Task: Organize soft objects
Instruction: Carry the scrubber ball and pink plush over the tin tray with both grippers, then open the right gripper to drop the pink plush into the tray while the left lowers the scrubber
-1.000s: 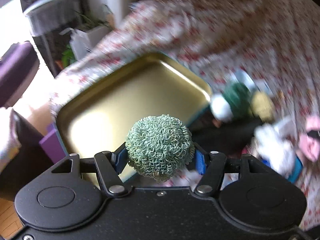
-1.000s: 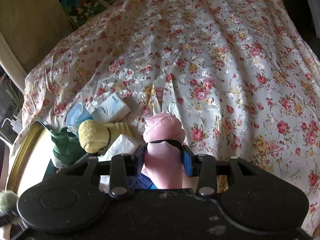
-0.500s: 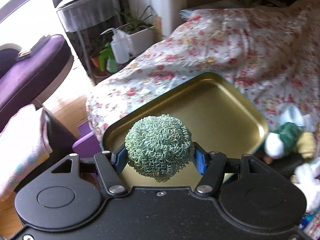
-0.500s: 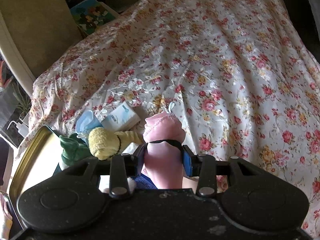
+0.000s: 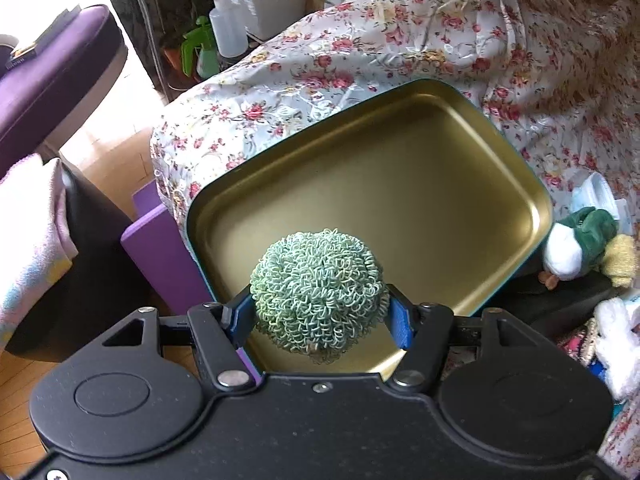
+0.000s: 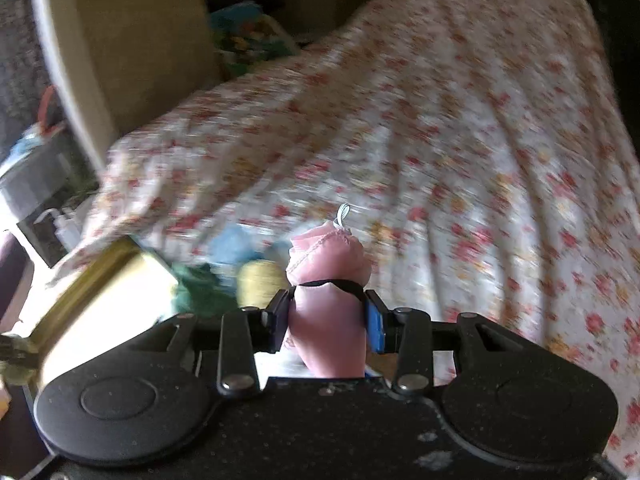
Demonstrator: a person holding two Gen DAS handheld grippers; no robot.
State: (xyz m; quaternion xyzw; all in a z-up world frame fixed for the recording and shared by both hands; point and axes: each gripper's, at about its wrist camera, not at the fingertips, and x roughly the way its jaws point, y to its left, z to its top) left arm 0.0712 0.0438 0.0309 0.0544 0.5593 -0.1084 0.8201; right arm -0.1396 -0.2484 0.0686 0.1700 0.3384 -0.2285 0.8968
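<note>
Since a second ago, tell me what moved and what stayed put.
The left tongs carried the green loopy ball over the near end of the gold tin, which now fills the left wrist view. The right tongs swung with the pink pouch; their view is blurred. Both grips held unchanged, and the tin holds nothing yet.

The shallow gold metal tin tray lies bare inside, open to entry from above. At its three o'clock edge, a green-and-white plush duck and yellow fuzzy toy crowd close. From twelve to three o'clock, the flowered bed cover lies unobstructed.
</note>
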